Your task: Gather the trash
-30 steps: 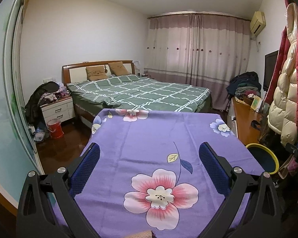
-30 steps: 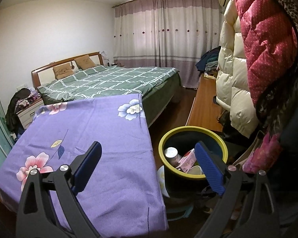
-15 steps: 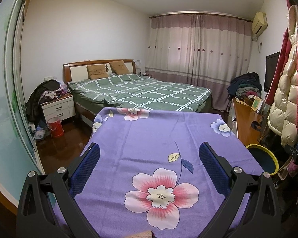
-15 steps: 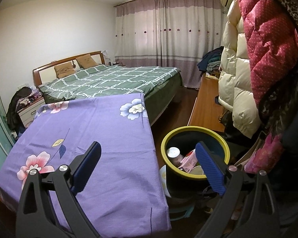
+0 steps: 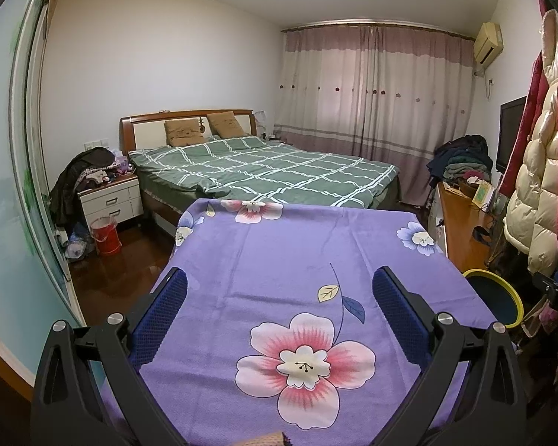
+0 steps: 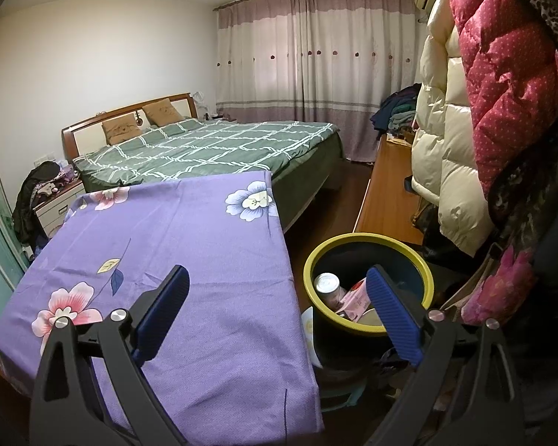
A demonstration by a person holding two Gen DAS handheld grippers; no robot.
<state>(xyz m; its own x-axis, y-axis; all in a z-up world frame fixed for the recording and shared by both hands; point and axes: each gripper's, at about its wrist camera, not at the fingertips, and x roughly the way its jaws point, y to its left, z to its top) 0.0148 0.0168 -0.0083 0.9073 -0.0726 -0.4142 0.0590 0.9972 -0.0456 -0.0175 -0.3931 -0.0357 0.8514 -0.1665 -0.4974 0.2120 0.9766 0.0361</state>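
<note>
Purple flowered tablecloth (image 5: 279,260), green white-checked bedspread (image 5: 271,171), yellow-rimmed dark bin (image 6: 368,282), blue-padded black grippers.

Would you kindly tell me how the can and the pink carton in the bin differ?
The can is a silver cylinder standing roughly upright; the carton is a flat-sided pink box lying tilted. The can sits toward the bin's left side, the carton nearer the middle. Both lie inside the bin, touching.
</note>
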